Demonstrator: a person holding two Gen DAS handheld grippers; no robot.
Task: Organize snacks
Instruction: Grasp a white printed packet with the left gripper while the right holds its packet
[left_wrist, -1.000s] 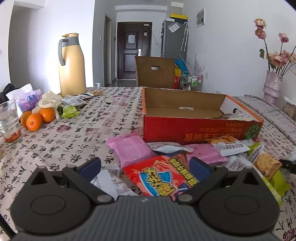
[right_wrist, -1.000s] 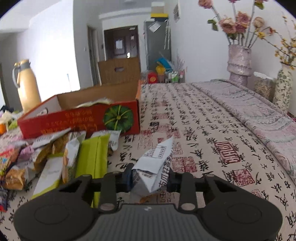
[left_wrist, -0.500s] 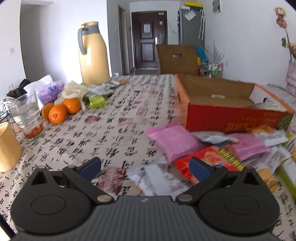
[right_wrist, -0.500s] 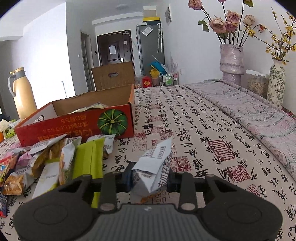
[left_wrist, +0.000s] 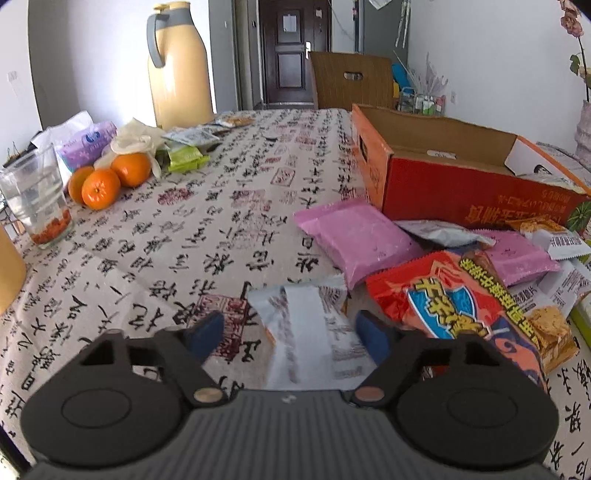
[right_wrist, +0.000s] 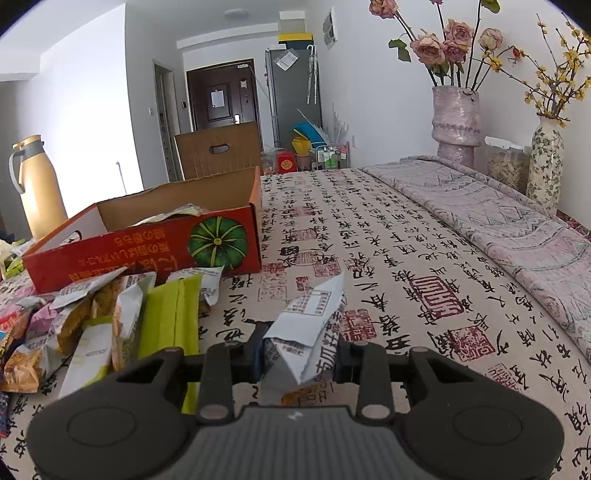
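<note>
A white and silver snack packet (left_wrist: 303, 317) lies flat on the printed tablecloth, between the blue pads of my left gripper (left_wrist: 288, 334). The jaws are closing and neither pad touches the packet. To its right lie a red snack bag (left_wrist: 450, 306) and a pink packet (left_wrist: 354, 236), in front of the open red cardboard box (left_wrist: 461, 192). My right gripper (right_wrist: 297, 358) is shut on a white printed snack packet (right_wrist: 314, 314), held just above the cloth to the right of the box (right_wrist: 129, 251). Some packets lie inside the box.
A heap of snack packets, one of them a green one (right_wrist: 170, 317), lies before the box. A yellow thermos (left_wrist: 179, 66), oranges (left_wrist: 101, 184), a glass (left_wrist: 37, 199) and tissues stand at the left. Flower vases (right_wrist: 456, 122) and a folded cloth (right_wrist: 498, 221) are at the right.
My left gripper has swung left and down from the red bag to the white and silver packet, and its jaws have narrowed. The right gripper keeps its packet and stays put.
</note>
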